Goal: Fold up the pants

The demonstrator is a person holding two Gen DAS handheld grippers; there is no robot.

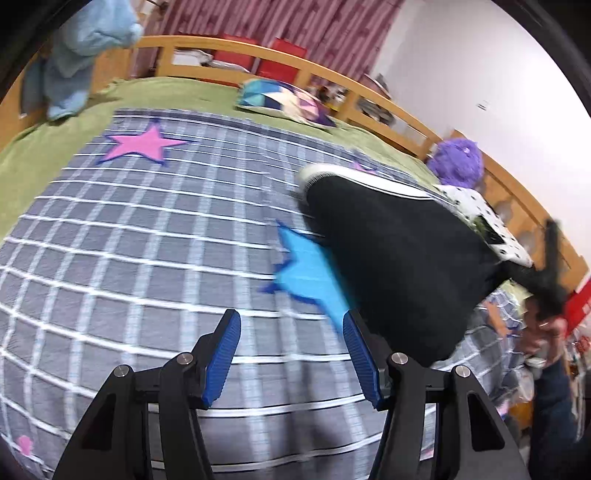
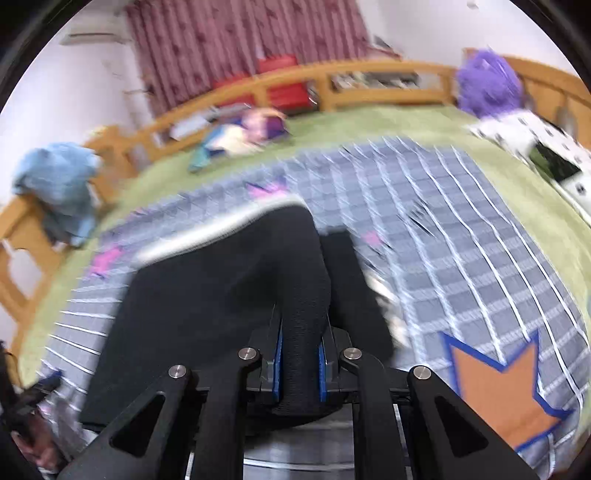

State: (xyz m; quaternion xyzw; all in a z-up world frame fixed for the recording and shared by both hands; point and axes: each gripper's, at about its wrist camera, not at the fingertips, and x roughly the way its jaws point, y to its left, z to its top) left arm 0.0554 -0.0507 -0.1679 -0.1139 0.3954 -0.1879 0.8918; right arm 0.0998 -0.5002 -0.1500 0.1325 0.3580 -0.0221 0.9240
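A wide bed [image 1: 44,155] fills the room, spread with a green cover and, over it, a grey checked sheet [image 1: 147,236] with white grid lines and appliquéd stars — pink, blue and orange. A light wooden rail [image 1: 236,50] runs along the far side and curves round the head. Behind it hang striped maroon curtains [image 1: 295,22], with red boxes [image 1: 280,59] at their foot. The walls [image 1: 480,74] are plain white — evenly lit. On the bed sit a patchwork cushion [image 1: 280,98], a purple plush toy [image 1: 458,162] and a spotted white pillow [image 2: 517,133]; a pale blue cloth [image 1: 81,55] drapes over the rail.
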